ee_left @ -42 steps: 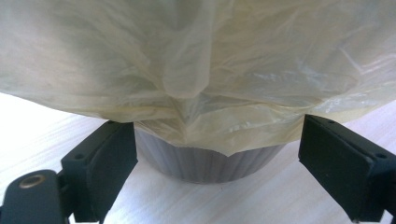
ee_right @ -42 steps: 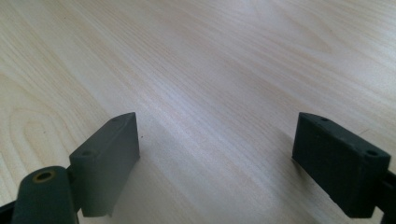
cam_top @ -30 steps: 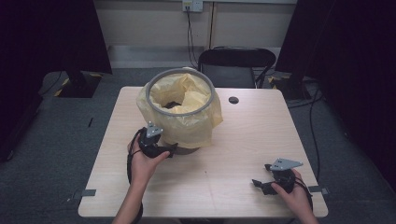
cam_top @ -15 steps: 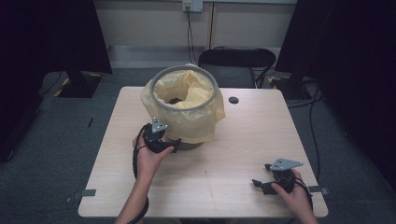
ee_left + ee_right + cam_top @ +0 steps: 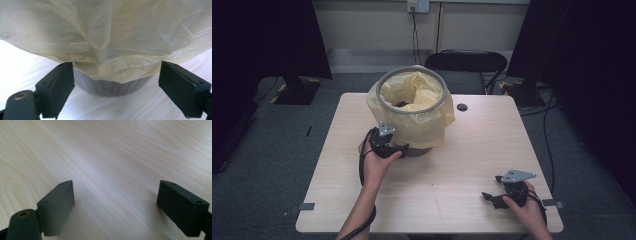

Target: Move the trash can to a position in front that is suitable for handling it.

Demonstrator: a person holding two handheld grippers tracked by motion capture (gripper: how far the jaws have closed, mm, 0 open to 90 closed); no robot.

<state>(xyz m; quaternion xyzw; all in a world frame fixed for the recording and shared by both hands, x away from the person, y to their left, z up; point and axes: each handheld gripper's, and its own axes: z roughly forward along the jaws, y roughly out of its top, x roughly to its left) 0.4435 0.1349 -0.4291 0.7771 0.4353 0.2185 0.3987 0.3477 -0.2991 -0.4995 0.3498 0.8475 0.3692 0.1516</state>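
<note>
1. Where the wooden counter point(image 5: 452, 165) carries the work, a grey bin point(image 5: 412, 100) stands at its far middle, in front of a black chair point(image 5: 464, 62).
2. Yellow bag point(image 5: 432, 125): lines the bin and drapes over its rim, hem hanging above the ribbed base point(image 5: 112, 87).
3. Left claw point(image 5: 116, 77): wide open, jaws flanking the bag's hem and bin base.
4. Right claw point(image 5: 116, 202): wide open, holding nothing, over bare counter at the near right, well apart from the bin.

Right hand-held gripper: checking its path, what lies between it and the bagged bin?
Bare tabletop only, in the high view, between the right hand-held gripper and bin.
</note>
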